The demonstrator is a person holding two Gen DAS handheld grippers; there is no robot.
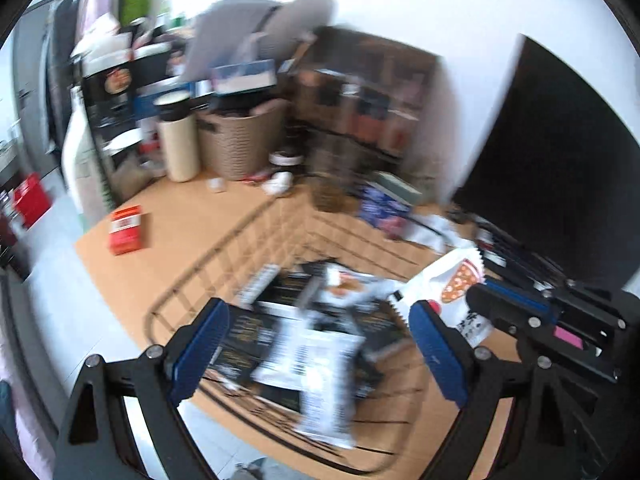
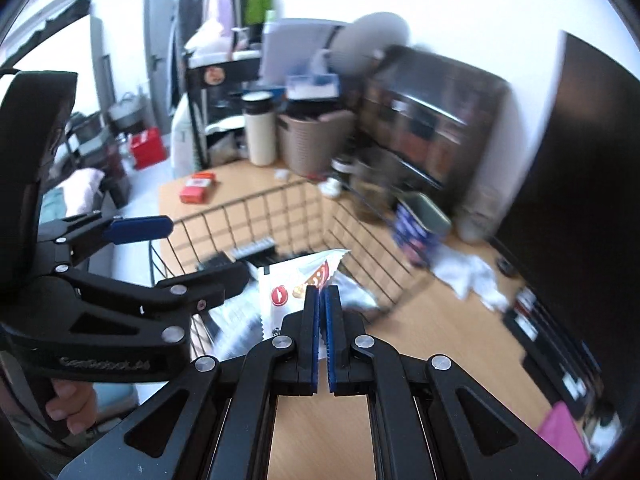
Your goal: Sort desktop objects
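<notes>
**A:** Start at the left of your left-hand view. What is there?

**B:** A red box lies on the wooden desk, left of centre. It has a white label, but the blur leaves the print unreadable. Lower centre is a black wire basket, with dark packets and a white packet bearing a barcode inside; no words on them come clear.

**A:** And your left tongs?

**B:** My left tongs stand wide apart at the bottom of the frame, blue pads either side, gripping nothing; the basket's contents only show between them.

**A:** Further right?

**B:** A white snack packet with a pizza-slice picture and a zigzag edge, at lower right. Dark characters run along its lower part; I cannot read them. My right tongs come in from the right edge at that packet.

**A:** Now the right-hand view.

**B:** The left tongs' body fills the left side, with raised lettering too soft to read, and fingers around its handle. At centre my right tongs are pressed together on the white snack packet, pinching its lower edge over the basket's near side. Orange lettering and a red badge show on it, neither legible.
</notes>
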